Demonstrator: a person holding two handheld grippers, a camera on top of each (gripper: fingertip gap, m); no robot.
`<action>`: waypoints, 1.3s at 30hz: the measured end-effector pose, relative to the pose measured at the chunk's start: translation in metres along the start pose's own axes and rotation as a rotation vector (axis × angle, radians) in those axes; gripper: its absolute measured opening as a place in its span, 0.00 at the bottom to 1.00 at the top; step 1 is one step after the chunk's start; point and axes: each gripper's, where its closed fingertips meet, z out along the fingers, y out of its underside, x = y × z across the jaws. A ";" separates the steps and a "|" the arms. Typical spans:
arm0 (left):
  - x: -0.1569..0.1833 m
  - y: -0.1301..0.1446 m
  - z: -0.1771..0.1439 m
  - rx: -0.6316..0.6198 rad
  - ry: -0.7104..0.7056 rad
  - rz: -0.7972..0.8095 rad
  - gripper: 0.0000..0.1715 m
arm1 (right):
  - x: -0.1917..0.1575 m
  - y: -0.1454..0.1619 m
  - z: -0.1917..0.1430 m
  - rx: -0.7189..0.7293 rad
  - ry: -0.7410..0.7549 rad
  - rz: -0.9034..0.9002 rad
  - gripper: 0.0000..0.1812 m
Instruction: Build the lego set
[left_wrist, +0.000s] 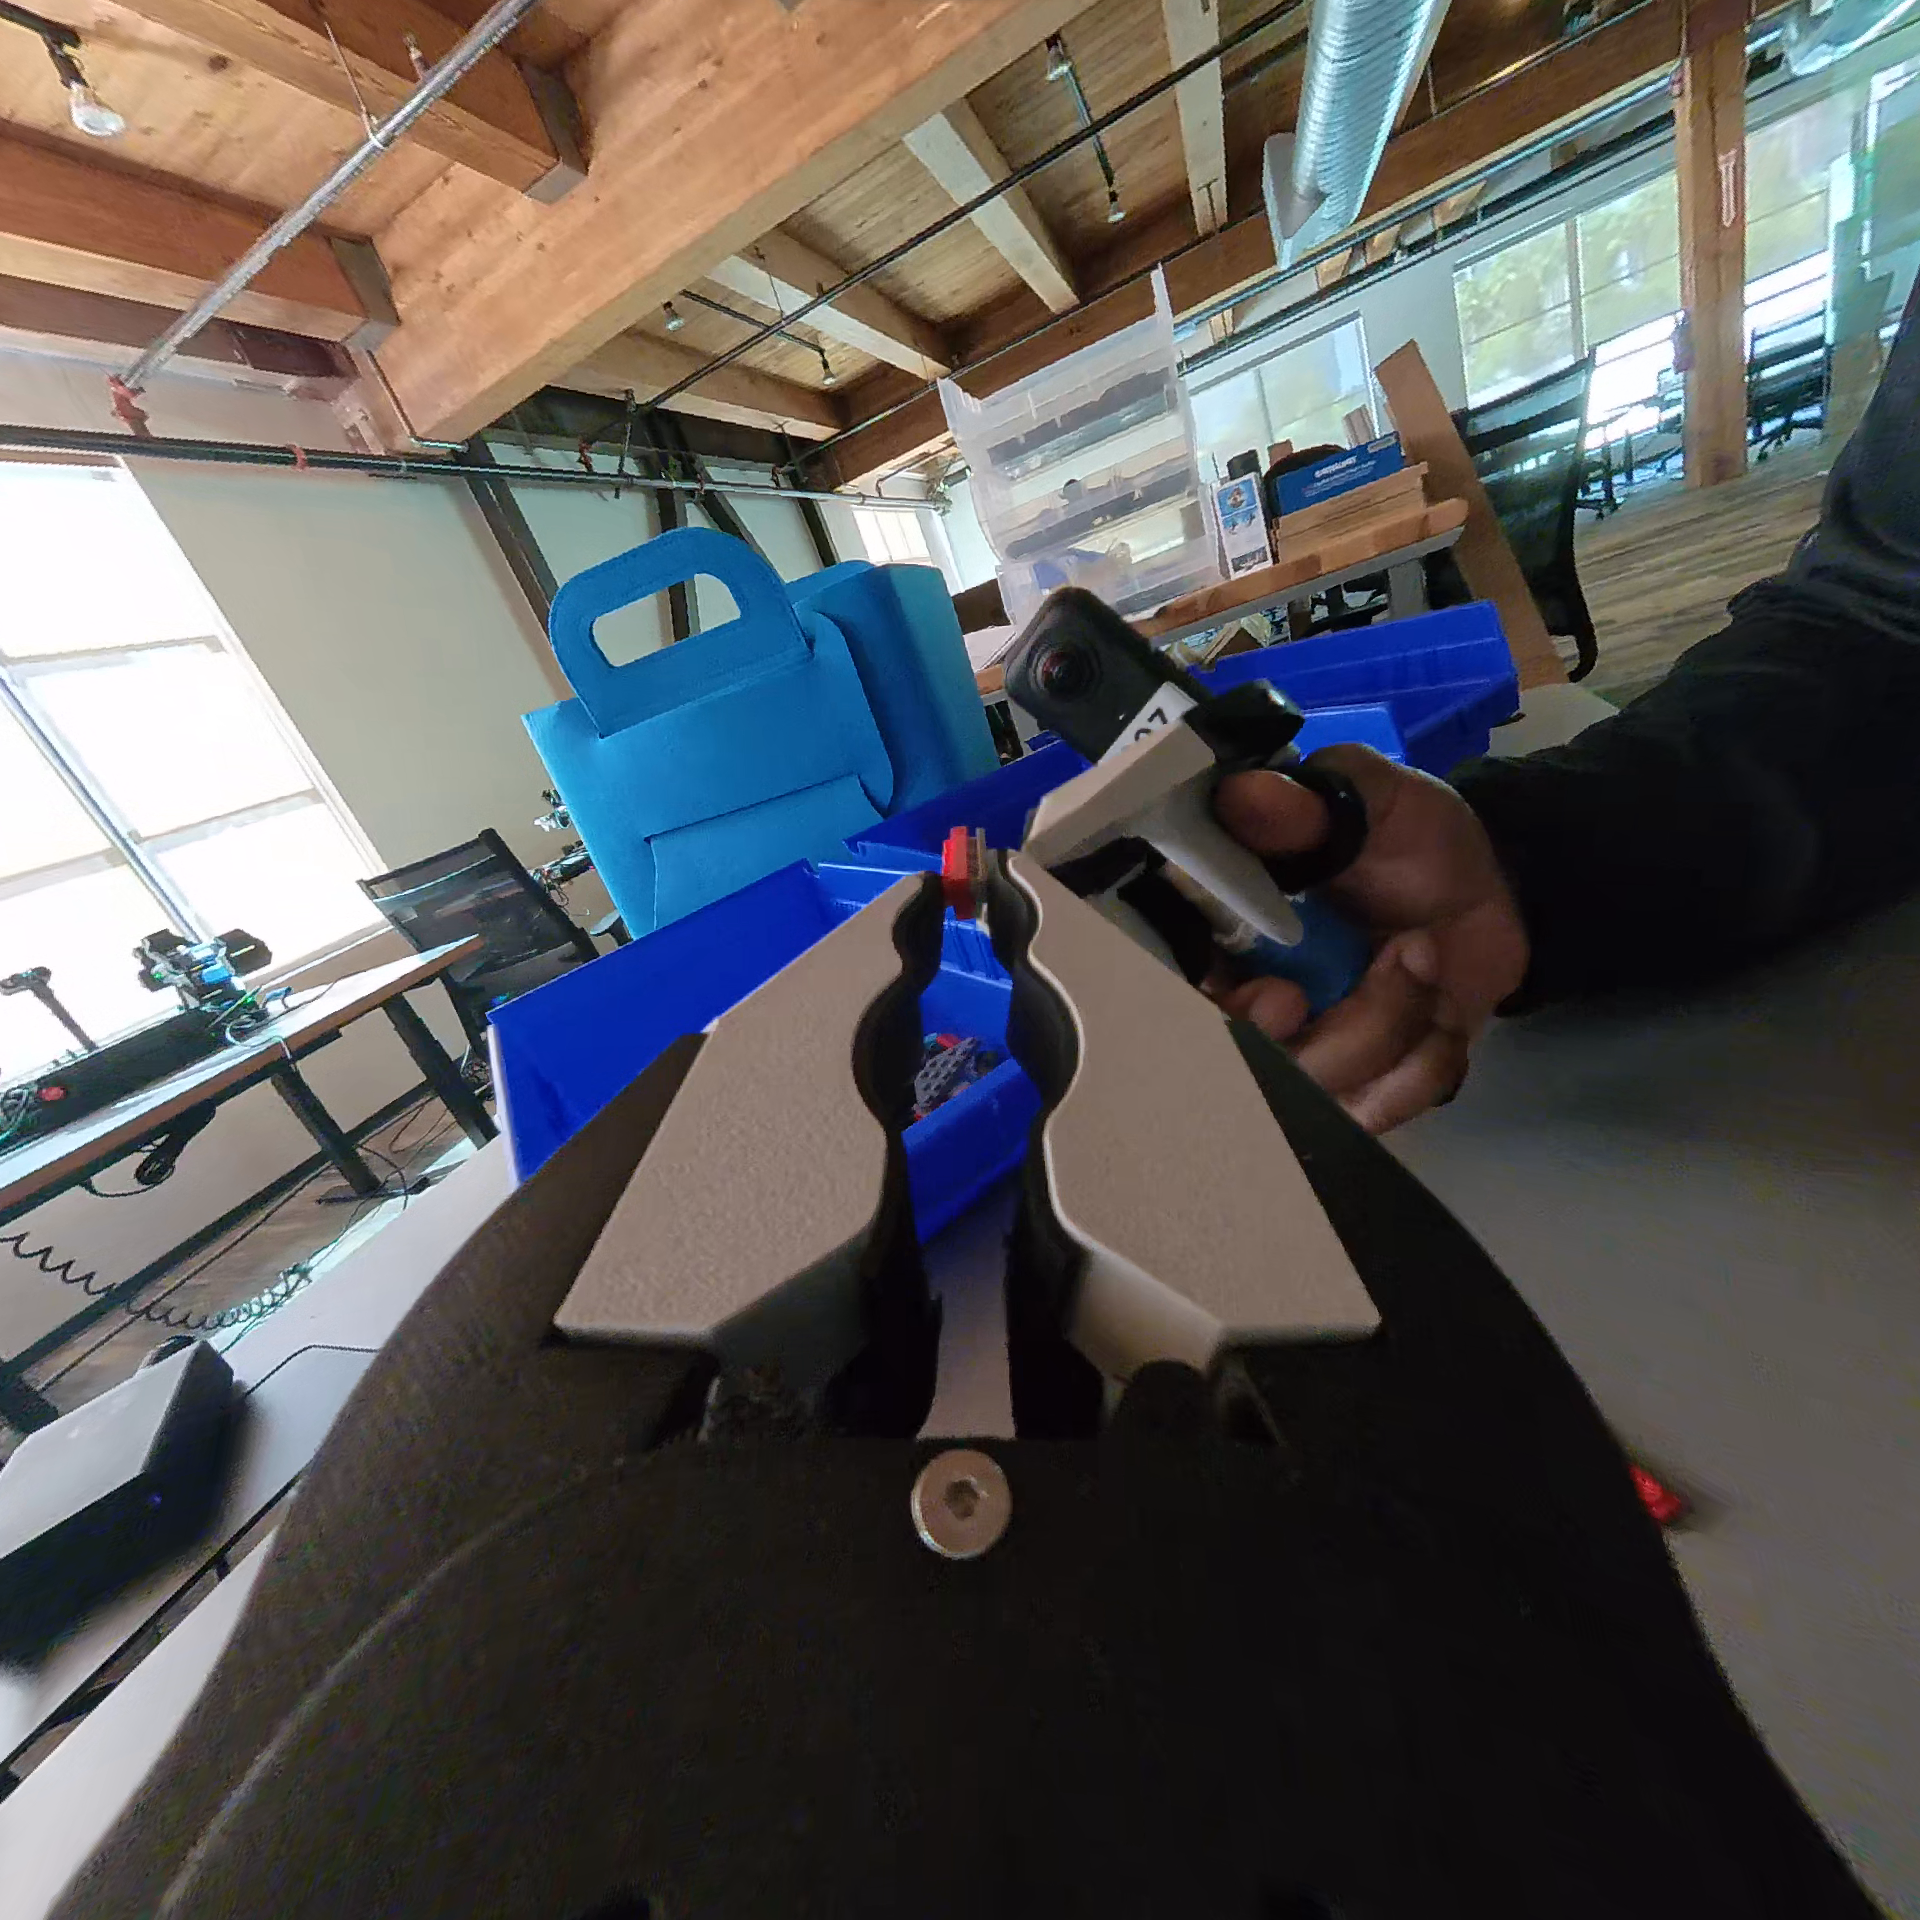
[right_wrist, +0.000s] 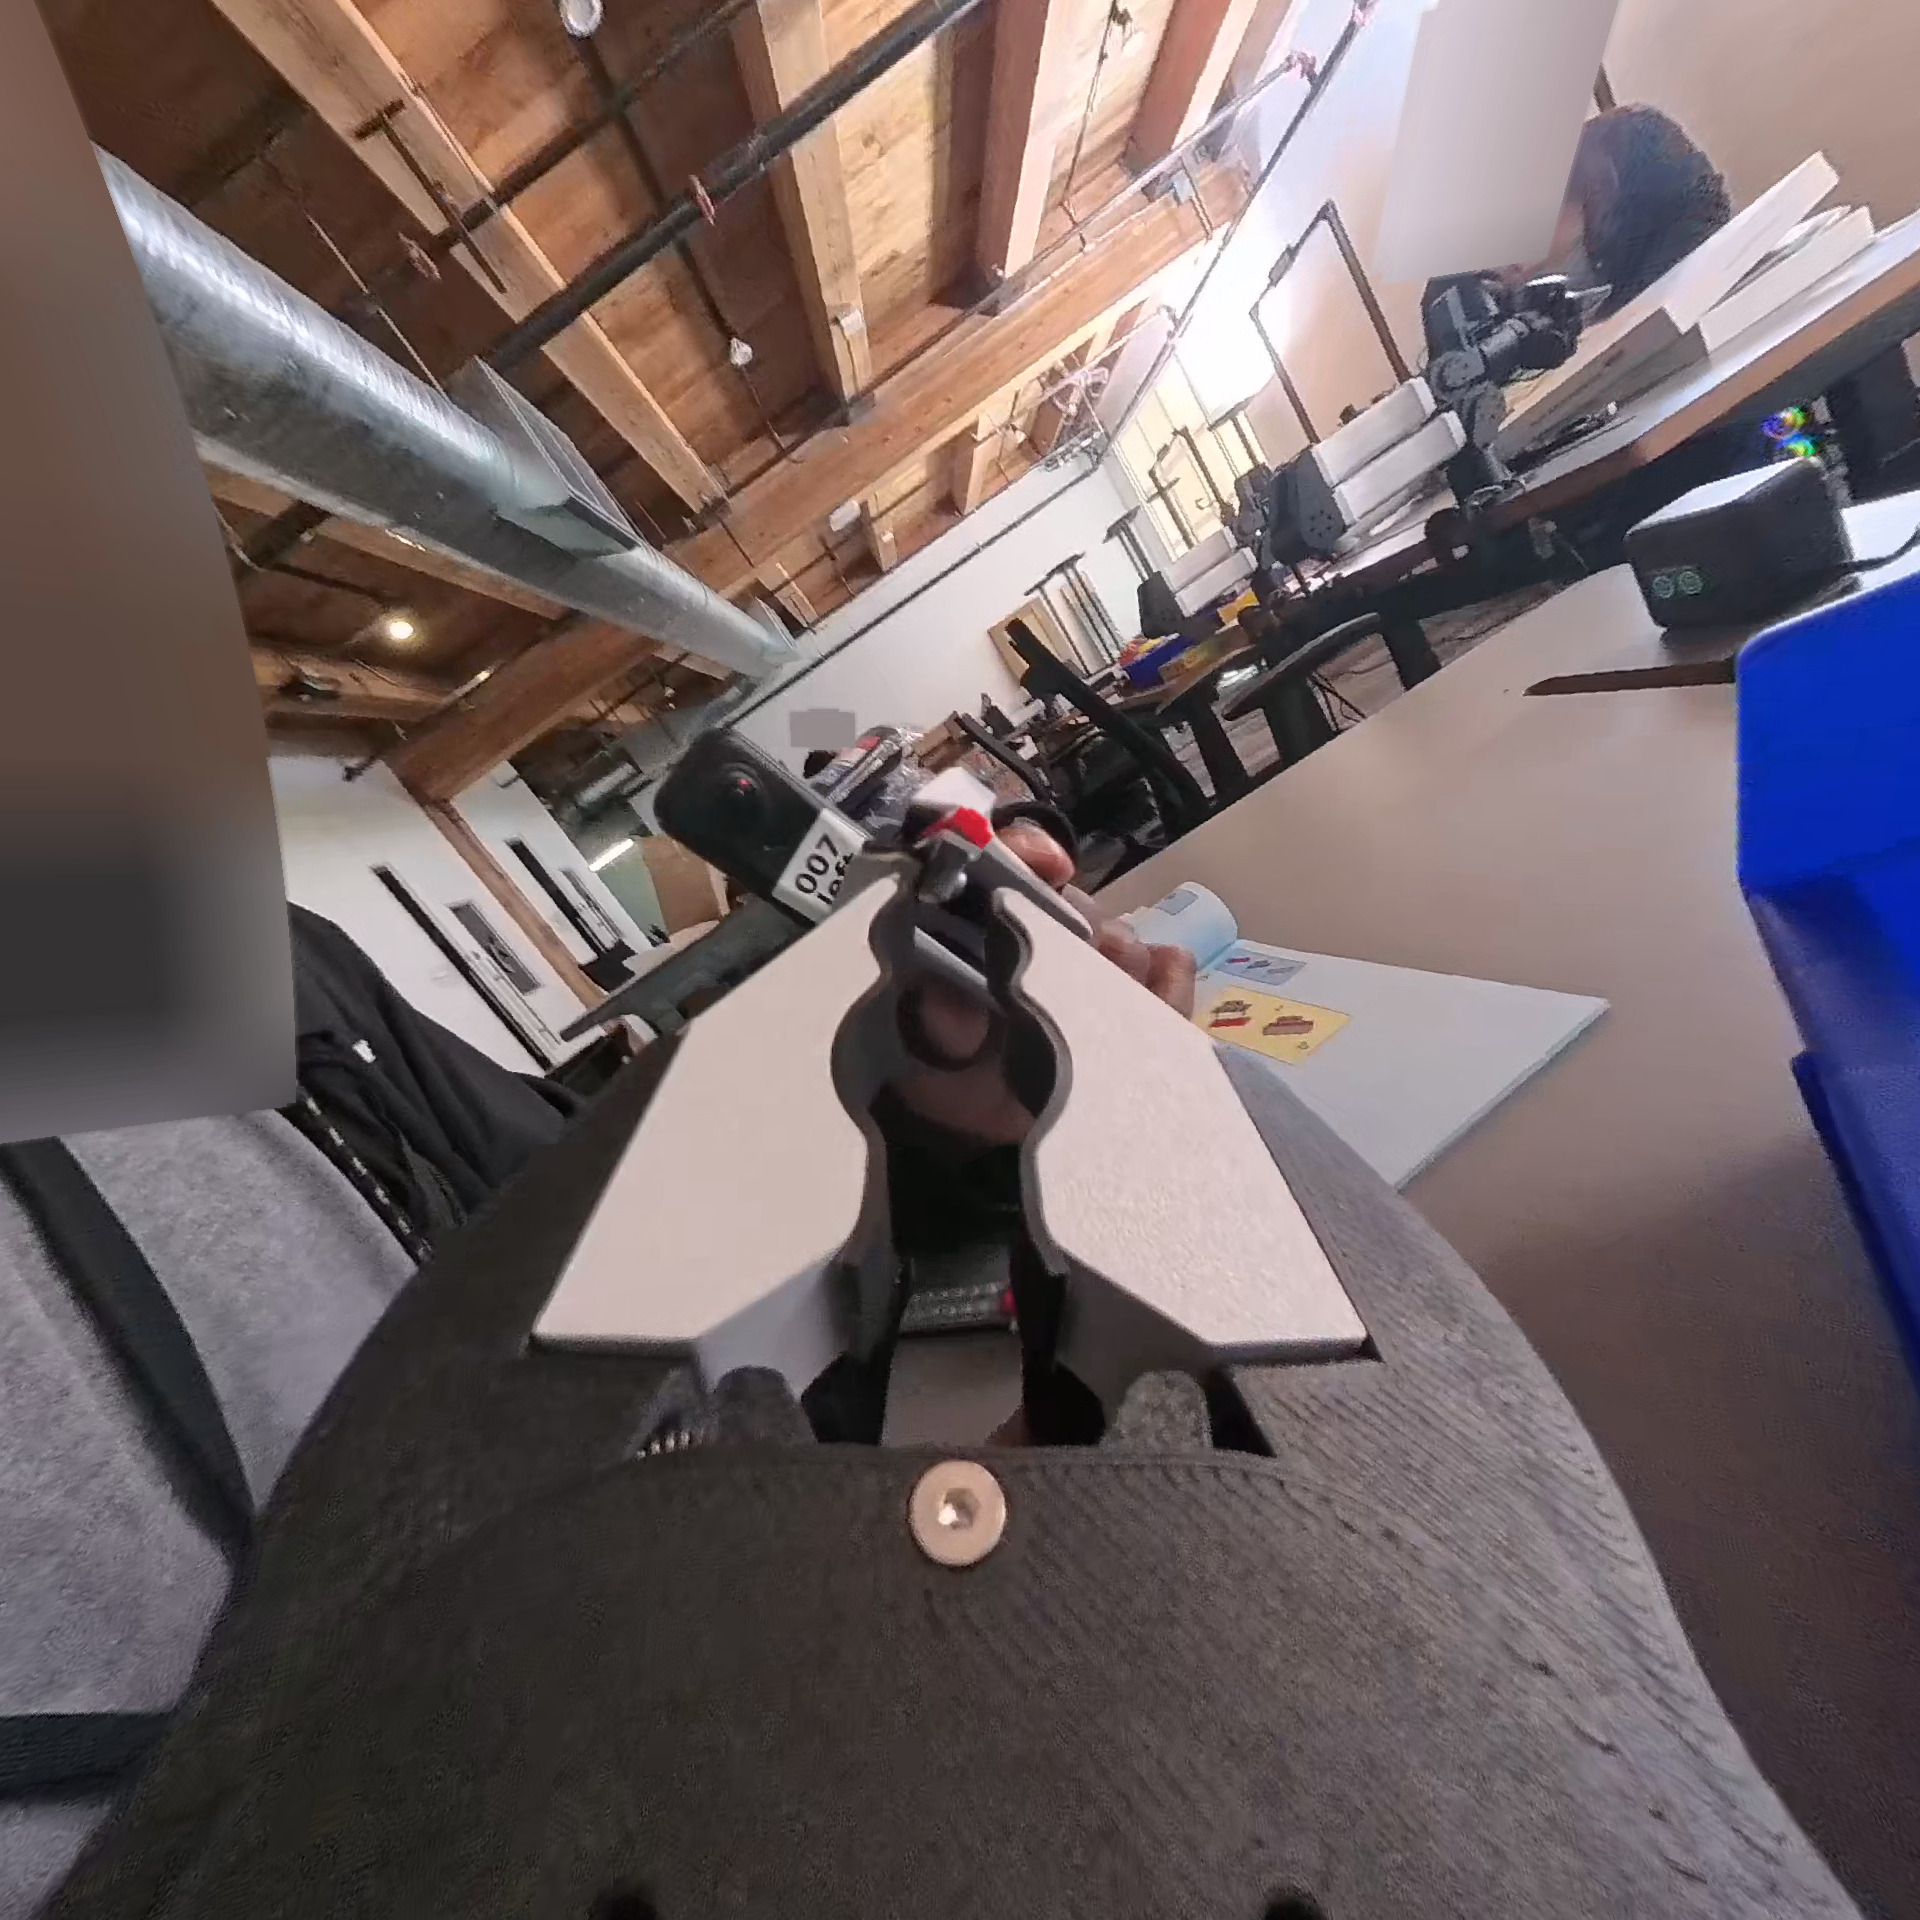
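Behind the tips, a blue bin (left_wrist: 727, 997) holds loose bricks (left_wrist: 951, 1070); left gripper (left_wrist: 964, 883) and right gripper (right_wrist: 940, 883) both pinch a small red-and-grey lego piece (left_wrist: 961, 868)

The left gripper (left_wrist: 966, 894) has pale grey fingers with black wavy inner pads on a textured black body, and pinches a small red and grey lego piece (left_wrist: 961, 871). Behind that piece sit bright blue bins (left_wrist: 665, 997), one holding a mix of grey, red and blue bricks (left_wrist: 951, 1070). Beyond the bins stands a lighter blue felt bag (left_wrist: 727, 727). Right of the piece, the right gripper (right_wrist: 951, 883) shows a black camera, a white label and a blue handle. The instruction booklet (right_wrist: 1382, 1039) is light blue with a yellow panel; the table (left_wrist: 1662, 1195) is grey.
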 end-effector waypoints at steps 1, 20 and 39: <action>0.001 0.001 0.001 -0.008 0.006 0.006 0.05 | 0.000 -0.001 0.000 0.008 -0.004 0.009 0.06; 0.010 0.007 -0.004 -0.017 0.250 -0.445 0.19 | 0.003 0.011 -0.007 -0.172 0.025 -0.205 0.04; 0.047 0.028 -0.004 -0.177 0.533 -0.795 0.04 | -0.006 0.049 -0.018 -0.479 -0.021 -0.554 0.04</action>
